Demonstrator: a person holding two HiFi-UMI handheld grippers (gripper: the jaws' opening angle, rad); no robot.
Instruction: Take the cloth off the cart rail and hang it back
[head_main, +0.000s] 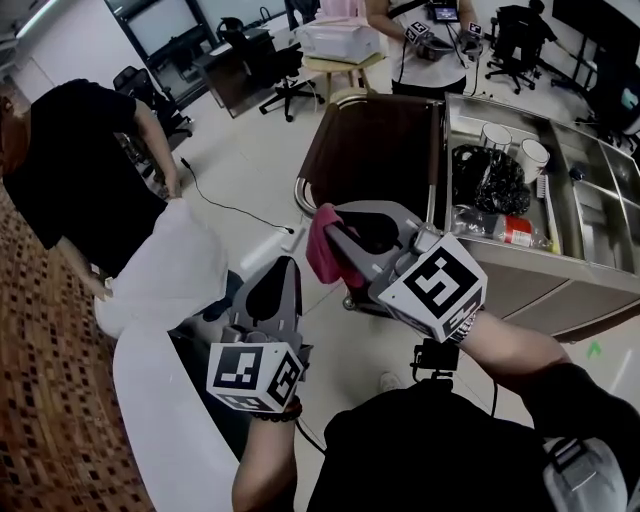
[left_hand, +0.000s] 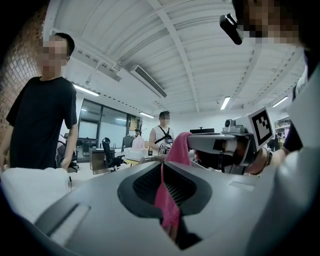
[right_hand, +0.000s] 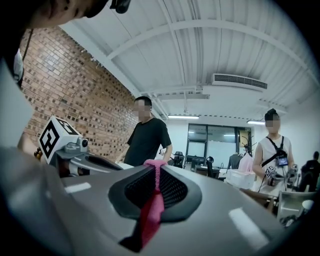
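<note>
Head view: two grippers and one pink cloth (head_main: 320, 256). The cloth is held off the floor in front of the cart (head_main: 375, 150), clear of its rail (head_main: 301, 192). The right gripper (head_main: 338, 232) clamps its upper edge and the left gripper (head_main: 288, 262) sits just beside it. The cart's bins hold two white cups (head_main: 495, 134), a black bag (head_main: 490, 180) and a bottle (head_main: 515, 231). A person in a black shirt (head_main: 75, 170) stands on the left.

Left gripper view: the jaws are pinched on a fold of cloth.

Right gripper view: the jaws are narrow, with cloth squeezed between them. Two people stand beyond.
</note>
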